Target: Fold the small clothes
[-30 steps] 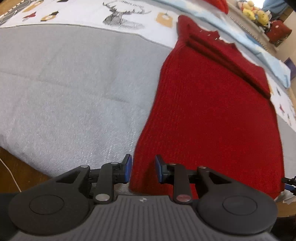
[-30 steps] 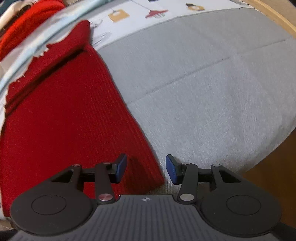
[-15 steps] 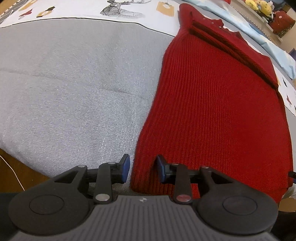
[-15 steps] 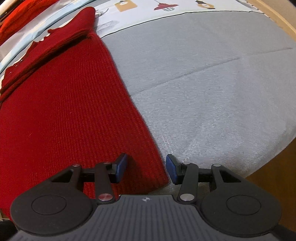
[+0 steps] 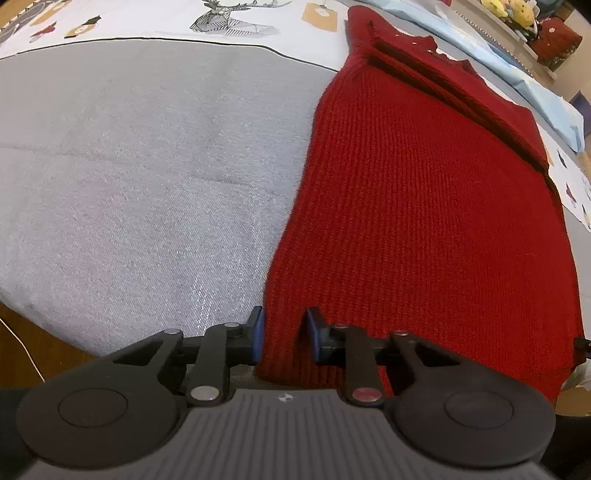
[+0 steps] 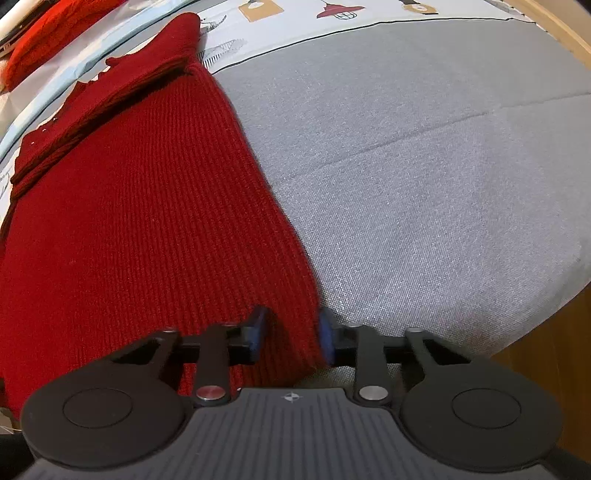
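Nearest the cameras, the left claw (image 5: pixel 282 339) straddles the near left corner of the red knit garment (image 5: pixel 424 206); its jaws are closing, and both blue pads (image 5: pixel 257 334) touch the knit bunched between them. The right claw (image 6: pixel 291 338) straddles the near right corner of the same garment (image 6: pixel 140 221); its jaws are closing, blurred by motion, with the hem corner between them and the pads at the fabric. The garment lies flat, lengthwise away from the cameras, on a grey woven cloth (image 5: pixel 147 177) that covers the tabletop and carries faint crease lines. A strip of brown wooden surface (image 6: pixel 546 354) shows past the near edge of the cloth. At the garment's far end, layers of folded knit (image 5: pixel 450 88) lie across it. Beyond the cloth lies a white printed sheet (image 5: pixel 229 18) with a deer figure and lamp motifs, then a pale blue cloth (image 5: pixel 546 99). Farthest off, a second red textile (image 6: pixel 55 33) and yellow soft toys (image 5: pixel 513 11) sit at the room's edge.
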Demonstrator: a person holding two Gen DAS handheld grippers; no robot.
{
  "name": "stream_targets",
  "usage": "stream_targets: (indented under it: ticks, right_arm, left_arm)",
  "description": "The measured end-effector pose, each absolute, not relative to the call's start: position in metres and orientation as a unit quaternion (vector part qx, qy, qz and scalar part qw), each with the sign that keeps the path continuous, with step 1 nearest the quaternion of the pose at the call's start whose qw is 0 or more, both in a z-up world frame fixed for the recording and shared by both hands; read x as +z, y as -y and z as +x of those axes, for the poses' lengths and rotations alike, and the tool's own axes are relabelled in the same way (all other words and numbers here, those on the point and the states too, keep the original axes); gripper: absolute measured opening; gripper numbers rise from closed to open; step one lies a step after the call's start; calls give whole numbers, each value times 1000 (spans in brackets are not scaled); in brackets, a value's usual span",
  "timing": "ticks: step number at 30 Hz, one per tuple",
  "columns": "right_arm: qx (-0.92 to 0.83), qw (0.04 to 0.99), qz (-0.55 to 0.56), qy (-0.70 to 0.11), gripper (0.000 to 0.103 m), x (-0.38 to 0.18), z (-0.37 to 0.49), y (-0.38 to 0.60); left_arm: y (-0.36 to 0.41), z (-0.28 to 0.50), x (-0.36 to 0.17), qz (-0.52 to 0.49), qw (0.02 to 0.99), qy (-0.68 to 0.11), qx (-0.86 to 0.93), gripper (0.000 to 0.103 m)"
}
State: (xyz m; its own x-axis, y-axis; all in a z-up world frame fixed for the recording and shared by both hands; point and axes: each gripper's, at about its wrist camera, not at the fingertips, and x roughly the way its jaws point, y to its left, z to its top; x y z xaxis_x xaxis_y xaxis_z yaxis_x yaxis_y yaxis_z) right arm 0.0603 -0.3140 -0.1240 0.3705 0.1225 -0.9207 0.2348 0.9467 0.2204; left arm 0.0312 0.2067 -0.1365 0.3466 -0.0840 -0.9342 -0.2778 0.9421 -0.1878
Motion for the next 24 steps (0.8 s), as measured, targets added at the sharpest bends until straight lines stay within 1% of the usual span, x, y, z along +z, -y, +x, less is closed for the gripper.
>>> stream_targets:
  ticks: [2, 4, 6, 8, 10, 11, 12, 14, 17, 19, 20, 21, 24]
  right_arm:
    - [-30, 813, 165, -558, 19, -122, 59, 314]
    - [-30, 813, 164, -558, 20, -122, 58, 314]
    - [-32, 812, 162, -560, 25, -123, 58, 314]
    - [-32, 811, 159, -562, 26, -123, 58, 312]
    - [-28, 813, 145, -563, 26, -123, 58, 307]
    - [-25, 814, 140, -563, 23, -123, 58, 305]
    - [-25, 815, 137, -562, 18, -122, 58, 305]
    - [-22, 819, 145, -554, 12, -119, 58, 305]
    - [-10, 830, 177, -528, 12, -111, 54, 311]
    - [-10, 830, 179, -527, 12, -112, 54, 313]
    - [-14, 827, 173, -535, 14, -115, 54, 313]
    - [-17, 821, 166, -545, 18, -119, 55, 312]
    - [-16, 814, 147, -562, 20, -125, 55, 305]
  left_arm:
    - [-208, 31, -137, -165, 803, -569, 61, 26]
    - [-208, 31, -137, -165, 803, -569, 61, 26]
    - [-206, 31, -137, -160, 804, -570, 60, 26]
    - [-204, 32, -138, -155, 805, -570, 59, 26]
    - [-203, 33, -138, -149, 807, -568, 56, 22]
    - [-202, 33, -137, -150, 809, -566, 52, 13]
    - [-202, 33, -136, -150, 812, -562, 51, 12]
    - [-201, 30, -132, -150, 815, -557, 49, 11]
    - [-204, 27, -130, -166, 814, -555, 51, 12]
    - [-205, 26, -132, -175, 809, -558, 52, 12]
    - [-205, 26, -133, -173, 807, -562, 50, 14]
    - [-203, 26, -135, -167, 805, -568, 47, 16]
    - [-199, 28, -136, -145, 807, -572, 35, 17]
